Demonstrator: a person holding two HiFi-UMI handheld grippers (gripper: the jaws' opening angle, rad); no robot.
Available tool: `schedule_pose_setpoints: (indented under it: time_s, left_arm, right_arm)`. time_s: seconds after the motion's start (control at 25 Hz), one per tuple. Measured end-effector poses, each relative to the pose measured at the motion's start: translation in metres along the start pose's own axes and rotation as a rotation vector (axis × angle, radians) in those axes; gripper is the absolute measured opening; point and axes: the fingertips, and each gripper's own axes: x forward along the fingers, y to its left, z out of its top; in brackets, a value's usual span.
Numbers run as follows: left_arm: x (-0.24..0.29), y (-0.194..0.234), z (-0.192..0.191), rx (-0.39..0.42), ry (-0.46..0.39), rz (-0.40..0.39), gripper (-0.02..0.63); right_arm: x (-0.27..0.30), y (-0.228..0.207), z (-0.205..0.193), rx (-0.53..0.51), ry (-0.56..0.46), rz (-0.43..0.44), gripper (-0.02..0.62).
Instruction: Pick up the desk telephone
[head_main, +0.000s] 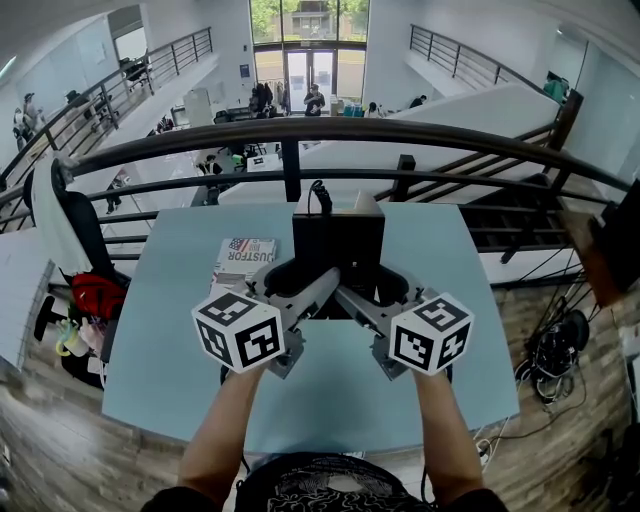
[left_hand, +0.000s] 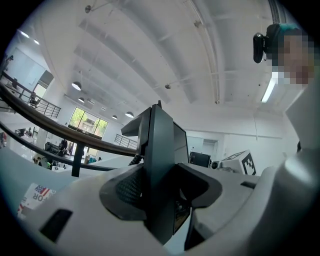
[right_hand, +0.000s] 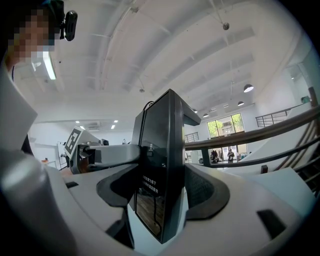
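Black telephone (head_main: 338, 245) clamped in left gripper (head_main: 297, 284), right gripper (head_main: 383, 288).

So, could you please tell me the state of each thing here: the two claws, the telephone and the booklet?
left claw: shut on one side of the desk telephone.
right claw: shut on the other side of the desk telephone.
desk telephone: held between both claws, apparently clear of the table.
booklet: closed, lying flat on the table.

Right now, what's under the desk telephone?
Only blue table shows below the desk telephone, gripped by the left tongs and right tongs. The patch directly beneath is covered in the head view.
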Motion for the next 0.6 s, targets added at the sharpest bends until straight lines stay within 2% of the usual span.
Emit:
schedule_pose_setpoints:
  time_s: [0.6]
  left_arm:
    - [0.0016,0.0039,-0.0019,-0.021,-0.001,-0.001,0.202]
  right_arm:
    - [0.0024,-0.0024,-0.0019,-0.005,0.011,-0.004,0.276]
